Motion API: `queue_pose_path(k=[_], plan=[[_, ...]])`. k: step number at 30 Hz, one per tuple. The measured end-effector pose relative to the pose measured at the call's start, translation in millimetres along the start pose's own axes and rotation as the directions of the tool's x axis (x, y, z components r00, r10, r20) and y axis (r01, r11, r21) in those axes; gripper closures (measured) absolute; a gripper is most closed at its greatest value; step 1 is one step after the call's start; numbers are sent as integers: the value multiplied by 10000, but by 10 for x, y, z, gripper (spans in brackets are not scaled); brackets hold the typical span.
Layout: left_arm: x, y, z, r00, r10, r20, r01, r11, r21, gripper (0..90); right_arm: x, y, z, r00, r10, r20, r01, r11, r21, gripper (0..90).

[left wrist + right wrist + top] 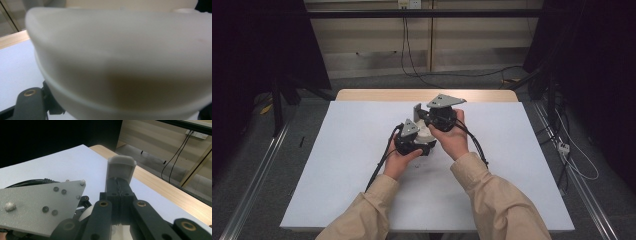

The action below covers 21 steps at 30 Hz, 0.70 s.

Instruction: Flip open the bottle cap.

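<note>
Pale cream rounded object (120,62) pressed right up against the left tongs (424,137), blurred, kind unclear; whether these clasp it, open or closed, cannot tell. Right tongs (121,173) drawn together, tips tucked into a small grey cap (121,166), just beside and above the left pair. Beneath both, white tabletop (342,165) with wooden far edge; beyond, grey floor, cables, dark curtains.

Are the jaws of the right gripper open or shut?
Shut: the right gripper has its jaws pressed together on a thin grey piece.
</note>
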<state>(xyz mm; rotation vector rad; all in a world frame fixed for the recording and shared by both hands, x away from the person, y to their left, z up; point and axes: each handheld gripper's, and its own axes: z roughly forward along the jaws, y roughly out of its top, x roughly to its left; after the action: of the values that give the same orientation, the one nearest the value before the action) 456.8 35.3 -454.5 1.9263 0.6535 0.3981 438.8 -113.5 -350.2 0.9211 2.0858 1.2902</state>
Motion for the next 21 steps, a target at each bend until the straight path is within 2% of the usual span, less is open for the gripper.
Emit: queue_pose_path(k=[21], plan=[[0,-3,4,10000,44,21,-44,10000,-3,186,-13,-34,111,10000,-48,-45,48,10000,81,889]])
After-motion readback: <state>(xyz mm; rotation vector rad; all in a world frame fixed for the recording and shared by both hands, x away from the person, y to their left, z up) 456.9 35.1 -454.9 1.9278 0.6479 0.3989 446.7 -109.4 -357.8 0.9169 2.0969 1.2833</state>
